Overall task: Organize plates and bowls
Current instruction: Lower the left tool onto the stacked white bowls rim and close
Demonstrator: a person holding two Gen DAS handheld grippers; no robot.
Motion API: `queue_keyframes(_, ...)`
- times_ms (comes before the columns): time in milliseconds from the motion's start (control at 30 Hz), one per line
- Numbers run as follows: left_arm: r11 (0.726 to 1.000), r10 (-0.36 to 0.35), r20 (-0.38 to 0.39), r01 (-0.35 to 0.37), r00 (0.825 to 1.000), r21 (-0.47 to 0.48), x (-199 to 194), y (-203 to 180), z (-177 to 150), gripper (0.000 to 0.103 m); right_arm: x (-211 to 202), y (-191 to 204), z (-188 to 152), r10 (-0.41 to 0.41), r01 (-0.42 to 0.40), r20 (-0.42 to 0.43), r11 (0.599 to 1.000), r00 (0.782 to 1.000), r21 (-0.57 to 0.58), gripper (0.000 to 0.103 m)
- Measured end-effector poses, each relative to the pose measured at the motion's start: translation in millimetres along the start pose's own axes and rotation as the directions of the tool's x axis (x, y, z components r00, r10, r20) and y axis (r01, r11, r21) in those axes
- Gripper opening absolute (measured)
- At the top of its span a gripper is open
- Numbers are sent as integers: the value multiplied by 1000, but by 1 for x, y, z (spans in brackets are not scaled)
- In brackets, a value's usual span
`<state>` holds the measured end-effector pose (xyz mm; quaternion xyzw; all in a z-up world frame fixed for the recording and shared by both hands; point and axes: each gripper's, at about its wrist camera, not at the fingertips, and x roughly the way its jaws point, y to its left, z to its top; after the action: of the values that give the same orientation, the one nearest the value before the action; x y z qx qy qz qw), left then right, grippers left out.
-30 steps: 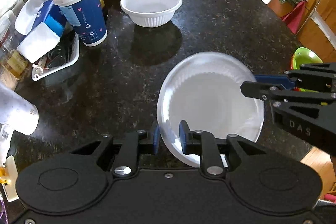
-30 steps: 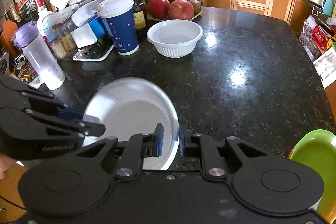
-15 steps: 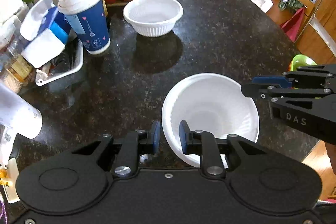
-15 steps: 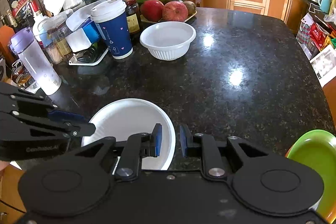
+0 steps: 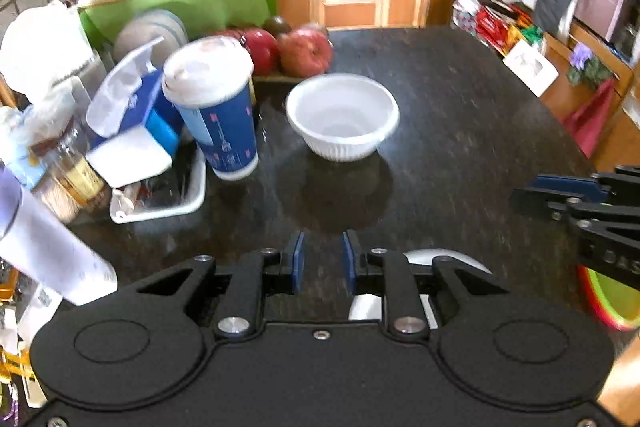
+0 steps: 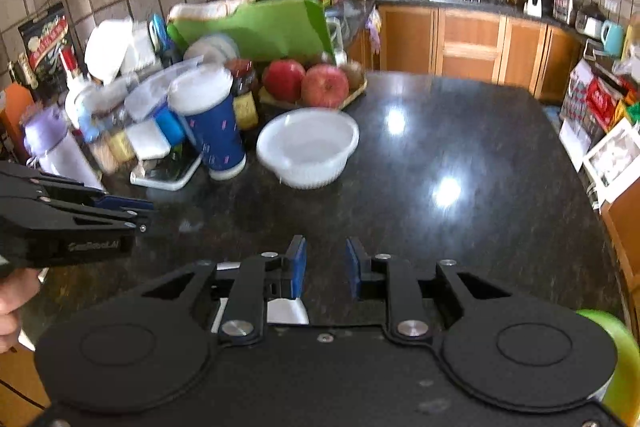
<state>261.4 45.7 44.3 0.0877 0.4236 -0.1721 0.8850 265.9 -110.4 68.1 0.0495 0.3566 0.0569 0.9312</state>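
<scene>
The white plate point(image 5: 424, 255) has been set down at the near edge of the surface point(image 5: 460, 131), mostly hidden under both tongs. The white bowl point(image 5: 343, 116) farther back remains to be gathered. The left tongs point(image 5: 322, 261) stand apart, empty; the right tongs point(image 6: 325, 267), just opening, hold nothing.

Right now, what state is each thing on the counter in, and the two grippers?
Bowl: upright, empty, standing free.
Cup: upright, lid on.
Plate: on the counter under the grippers, not held.
Left gripper: open, nothing between its fingers.
Right gripper: just opened, nothing between its fingers.
</scene>
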Motion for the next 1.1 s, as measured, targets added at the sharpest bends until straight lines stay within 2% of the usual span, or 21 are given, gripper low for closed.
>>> queue_keyframes(200, 999, 36, 28, -36, 999, -9, 19, -3, 28, 31, 8, -13, 34, 28, -28, 48, 1000, 998, -8, 28)
queue_keyframes(300, 998, 57, 25, -57, 998, -4, 33, -6, 41, 31, 19, -21, 50, 45, -44, 46, 999, 998, -17, 30)
queue_keyframes(400, 998, 66, 8, -66, 998, -18, 48, -7, 54, 31, 35, -32, 67, 61, -61, 23, 998, 998, -10, 30)
queue_keyframes(667, 994, 29, -37, -33, 999, -105, 84, 4, 85, 31, 100, -52, 99, 79, -77, -73, 997, 994, 20, 28)
queue_keyframes(767, 993, 32, -33, -36, 999, -113, 92, 4, 94, 31, 125, -57, 107, 91, -87, -105, 995, 990, 38, 23)
queue_keyframes(967, 993, 32, -55, -38, 998, -114, 111, 0, 103, 31, 168, -57, 116, 111, -107, -145, 994, 983, 36, 21)
queue_keyframes(1100, 994, 56, -61, -62, 997, -92, 119, -1, 105, 31, 188, -57, 119, 102, -100, -159, 995, 982, 18, 21)
